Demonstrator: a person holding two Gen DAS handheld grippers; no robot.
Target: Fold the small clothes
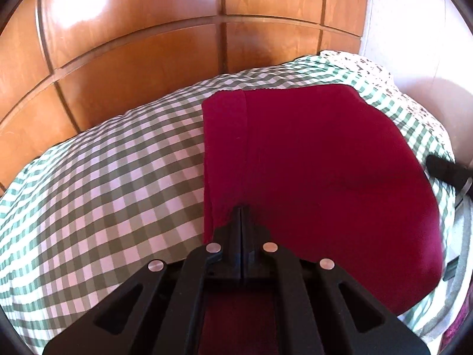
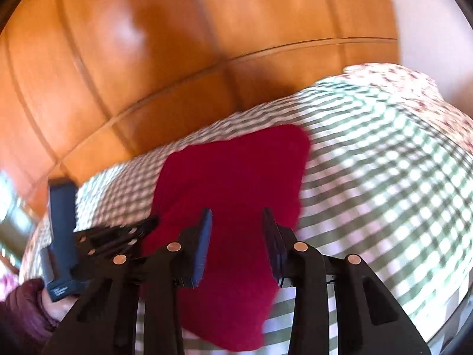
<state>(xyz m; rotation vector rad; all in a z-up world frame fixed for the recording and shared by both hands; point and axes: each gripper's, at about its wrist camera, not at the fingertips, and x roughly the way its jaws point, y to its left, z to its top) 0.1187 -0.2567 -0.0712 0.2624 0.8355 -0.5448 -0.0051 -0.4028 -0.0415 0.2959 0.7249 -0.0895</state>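
**A:** Left gripper [image 1: 241, 211] was clenched on the near edge of the red cloth [image 1: 310, 162], wasn't it?

**B:** Yes, jaws together with the hem pinched between them. I'd say that grip was there to pin or carry one edge while the fold was made. The cloth itself lay on the checked cover [image 1: 118, 171] of the bed, a narrow strip doubled along its left side.

**A:** And the right gripper [image 2: 238, 216]?

**B:** Its jaws stood apart over the near part of the cloth, the pads pressing on nothing. That view was blurred, so I judge it was between grips, probably ready for another edge.

**A:** Any basket or box for the folded pieces?

**B:** None that I could see. Only the cover, a flowered pillow [image 1: 372, 68] at the far corner, and wooden panels [image 1: 133, 44] behind the bed.

**A:** Who held the left gripper?

**B:** A hand [image 2: 56, 304] in a purple sleeve [image 2: 23, 313], low at the left of the right view.
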